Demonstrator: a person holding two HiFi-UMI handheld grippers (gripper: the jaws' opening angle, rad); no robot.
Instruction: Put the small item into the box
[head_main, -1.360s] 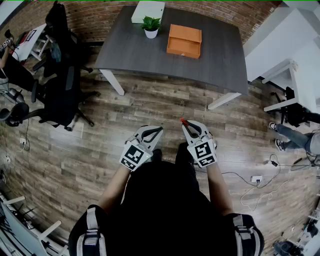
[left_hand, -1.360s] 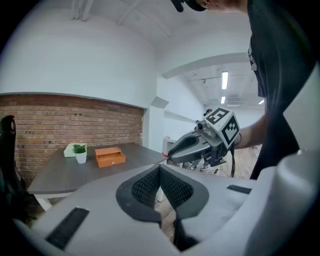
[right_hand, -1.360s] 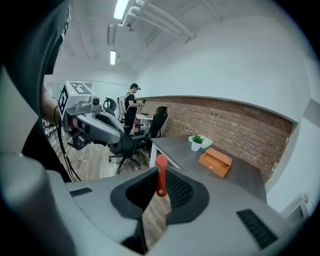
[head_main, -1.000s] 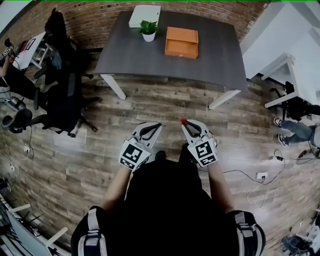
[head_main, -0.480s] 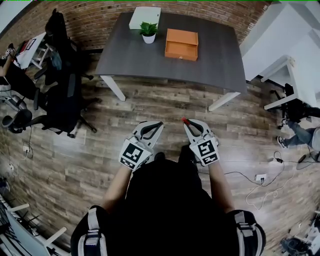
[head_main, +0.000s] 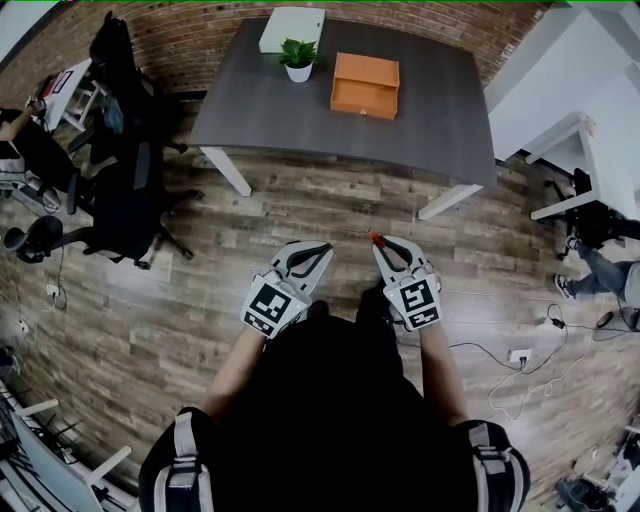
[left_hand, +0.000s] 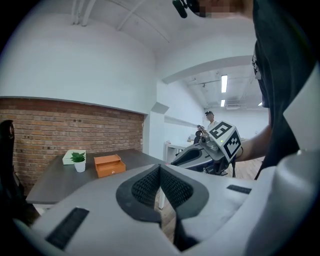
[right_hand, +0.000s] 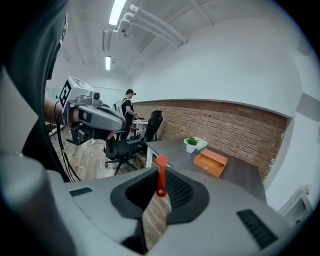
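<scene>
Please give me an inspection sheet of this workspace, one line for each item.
Surface: dark table, standing ahead of the person.
Job's things: orange box on the table; red item held by the right tool.
Clutter: potted plant and white box, also on the table.
Tools: left tool shut, empty; right tool shut on the red item.
Cables: white socket with loose cables, on the floor at right.
Surroundings: brick wall, black office chairs.
</scene>
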